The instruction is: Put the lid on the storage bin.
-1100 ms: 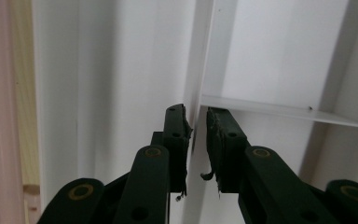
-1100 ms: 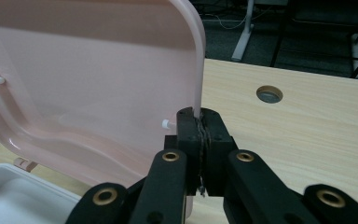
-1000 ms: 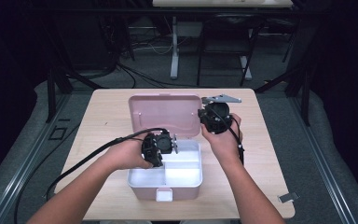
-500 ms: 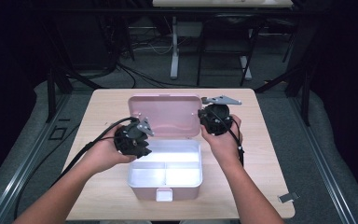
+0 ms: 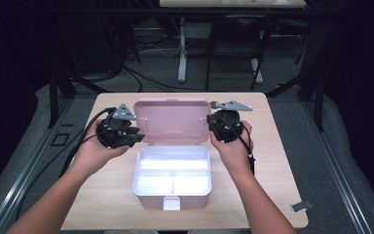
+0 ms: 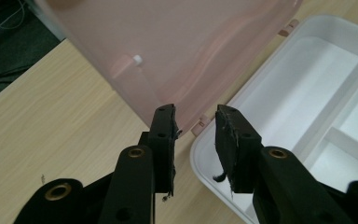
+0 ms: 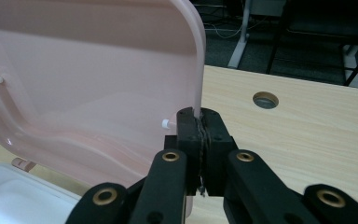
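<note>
Left claw (image 5: 135, 136) now out of the white tray (image 5: 173, 175) and over at nine o'clock of the box, jaws parted on nothing, just beside the lid's edge. Right claw (image 7: 200, 122) pinched tight on the pink lid (image 5: 171, 121) at its three o'clock rim, propping it upright at mid-table (image 5: 282, 161). Probably freed for a matching grip opposite. Tray compartments bleached by glare; contents impossible to judge. Front latch (image 5: 171, 203) barely legible.

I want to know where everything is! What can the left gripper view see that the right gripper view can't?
Left gripper view: the left gripper with open jaws, and the white tray's dividers. Right gripper view: the right gripper pinching the lid's side edge, and a round hole in the table. Both: the raised pink lid, some white tray, and the wooden table.
</note>
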`<state>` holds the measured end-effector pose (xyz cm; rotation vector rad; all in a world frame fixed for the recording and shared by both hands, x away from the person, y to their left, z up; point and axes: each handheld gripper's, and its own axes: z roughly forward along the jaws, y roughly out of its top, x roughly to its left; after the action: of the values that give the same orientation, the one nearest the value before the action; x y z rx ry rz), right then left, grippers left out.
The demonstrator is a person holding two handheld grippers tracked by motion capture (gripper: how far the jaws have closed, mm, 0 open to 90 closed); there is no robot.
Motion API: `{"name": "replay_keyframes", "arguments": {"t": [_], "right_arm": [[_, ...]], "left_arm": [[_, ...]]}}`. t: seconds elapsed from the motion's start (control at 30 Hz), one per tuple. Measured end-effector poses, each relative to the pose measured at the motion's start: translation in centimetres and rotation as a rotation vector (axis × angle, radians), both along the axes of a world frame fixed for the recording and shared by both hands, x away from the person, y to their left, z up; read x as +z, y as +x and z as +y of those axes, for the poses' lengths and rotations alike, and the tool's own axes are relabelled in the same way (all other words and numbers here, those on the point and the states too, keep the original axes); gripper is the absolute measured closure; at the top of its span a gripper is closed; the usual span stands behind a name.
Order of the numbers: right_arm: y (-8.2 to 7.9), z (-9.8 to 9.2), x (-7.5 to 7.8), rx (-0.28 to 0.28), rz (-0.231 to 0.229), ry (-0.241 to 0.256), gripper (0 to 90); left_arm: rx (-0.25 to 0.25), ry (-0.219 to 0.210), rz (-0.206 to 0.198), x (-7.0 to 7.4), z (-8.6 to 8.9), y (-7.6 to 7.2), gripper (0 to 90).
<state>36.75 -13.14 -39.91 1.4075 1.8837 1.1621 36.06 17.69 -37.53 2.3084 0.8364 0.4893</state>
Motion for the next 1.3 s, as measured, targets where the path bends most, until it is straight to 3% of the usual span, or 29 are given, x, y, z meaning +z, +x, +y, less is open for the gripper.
{"name": "replay_keyframes", "arguments": {"t": [0.1,0.37,0.57,0.67,0.83,1.03,1.3], "right_arm": [[0.0,0.0,-0.1,0.0,-0.008,0.002,88.5],[-0.2,0.0,-0.1,0.002,-0.013,0.002,88.5],[-0.3,-0.1,-0.1,0.016,-0.011,0.006,88.4],[-0.4,-0.1,0.0,0.015,-0.012,0.004,88.4],[-0.4,-0.1,-0.1,0.011,-0.016,0.005,88.3],[-0.6,-0.2,-0.1,0.015,-0.02,0.004,88.1],[-0.4,-0.4,-0.2,0.032,-0.027,0.032,86.5]], "left_arm": [[0.071,-0.019,-0.032,0.5,0.8,0.3,67.1],[0.136,-0.085,-0.095,1.2,1.4,1.3,65.1],[0.168,-0.102,-0.129,1.2,1.0,1.8,64.5],[0.174,-0.12,-0.134,1.2,0.8,2.2,64.1],[0.195,-0.124,-0.188,1.7,0.4,2.3,67.1],[0.188,-0.146,-0.207,2.1,0.2,2.5,79.1],[0.188,-0.139,-0.218,2.2,0.1,2.5,81.1]]}}
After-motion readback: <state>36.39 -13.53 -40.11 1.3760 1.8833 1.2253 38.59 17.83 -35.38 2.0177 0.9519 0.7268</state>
